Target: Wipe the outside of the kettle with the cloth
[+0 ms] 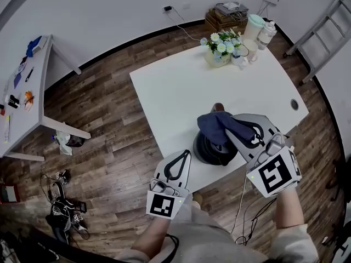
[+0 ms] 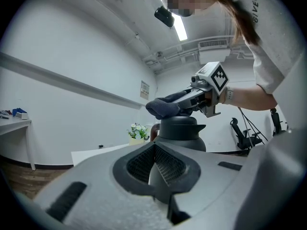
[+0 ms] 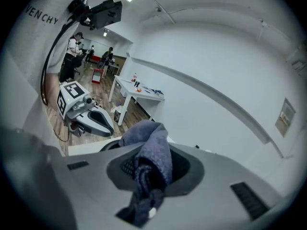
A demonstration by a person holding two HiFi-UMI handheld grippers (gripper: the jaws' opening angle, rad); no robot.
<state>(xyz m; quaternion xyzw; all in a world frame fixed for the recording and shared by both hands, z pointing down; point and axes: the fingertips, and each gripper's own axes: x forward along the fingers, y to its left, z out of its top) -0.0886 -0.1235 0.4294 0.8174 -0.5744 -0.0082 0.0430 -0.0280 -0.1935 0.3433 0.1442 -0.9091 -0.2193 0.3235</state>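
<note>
Head view: pinching the cloth (image 1: pixel 215 124) in the right gripper (image 1: pixel 237 129), with jaws clamped on a bunched fold, and laying the loose end on the lid of the kettle (image 1: pixel 207 149). Finding the kettle at the near edge of the white table (image 1: pixel 164 92), with its brown handle (image 1: pixel 218 108) turned toward the far side. Holding the left gripper (image 1: pixel 179 159) just beside the kettle, by the table's near corner, with jaws together on nothing and apart from the kettle.

Judging the step in hand as wiping the top, with the side wall probably not yet done. Doing it well likely meaning:
- pressing lightly, to avoid pushing the kettle off the near edge
- drawing the cloth down from the lid and round the wall in overlapping strokes
- steadying the body or handle with the left gripper, probably after parting those jaws
- guarding against losing the fold from the clamp

Turning to containers: seeing the kettle with its lid on, so seeing nothing inside. Noting at the table's far end:
- a pot (image 1: pixel 218 56) holding white and blue flowers
- a jar with a pale green lid (image 1: pixel 254 26)
- a clear bottle (image 1: pixel 266 34) just beside the jar, contents too small to tell

Noting beyond, on the floor, a wooden crate (image 1: pixel 225 16) with something grey on top.
</note>
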